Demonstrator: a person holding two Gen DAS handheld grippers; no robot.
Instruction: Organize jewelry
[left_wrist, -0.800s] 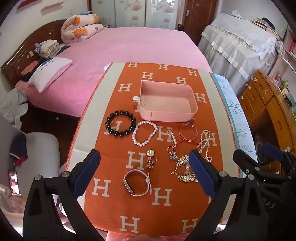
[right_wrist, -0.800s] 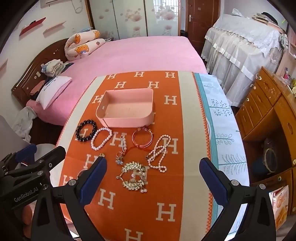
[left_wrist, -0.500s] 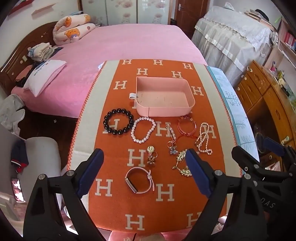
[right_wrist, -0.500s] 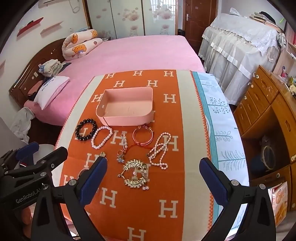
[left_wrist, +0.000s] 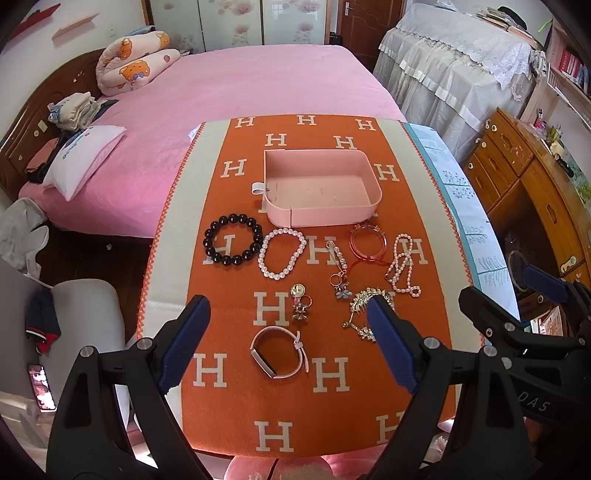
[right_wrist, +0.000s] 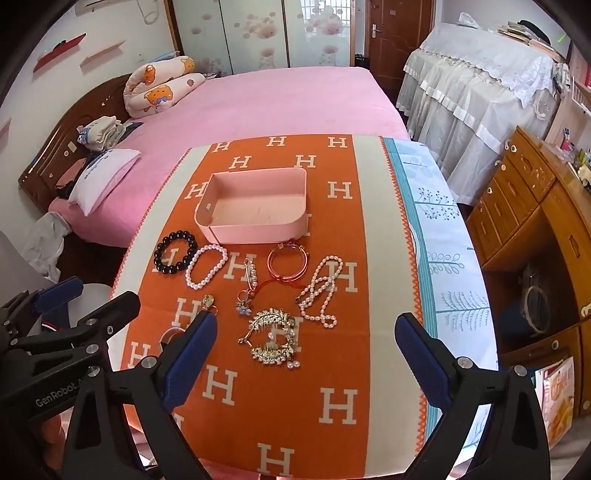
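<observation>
An empty pink tray (left_wrist: 373, 184) (right_wrist: 251, 232) sits on an orange H-patterned cloth (left_wrist: 229, 417). In front of it lie a black bead bracelet (left_wrist: 232, 240) (right_wrist: 175, 251), a white pearl bracelet (left_wrist: 282, 253) (right_wrist: 207, 266), a red bangle (left_wrist: 367, 242) (right_wrist: 287, 262), a pearl necklace (left_wrist: 400, 266) (right_wrist: 321, 291), a charm clip (left_wrist: 340, 273), a gold pendant (left_wrist: 300, 299), a gold hair comb (right_wrist: 271, 338) and a pink strap band (left_wrist: 279, 352). My left gripper (left_wrist: 288, 343) hangs open above the band. My right gripper (right_wrist: 304, 356) hangs open above the comb.
A pink bed (left_wrist: 240, 92) lies beyond the table. A wooden dresser (right_wrist: 535, 206) stands at the right, a lace-covered cabinet (right_wrist: 480, 85) behind it. A grey chair (left_wrist: 85, 317) stands at the table's left. The cloth's right side shows a blue-white tablecloth (right_wrist: 439, 236).
Both grippers have drawn back and risen slightly, so the table looks smaller and farther. No jewelry has moved. Both grippers stay open.
</observation>
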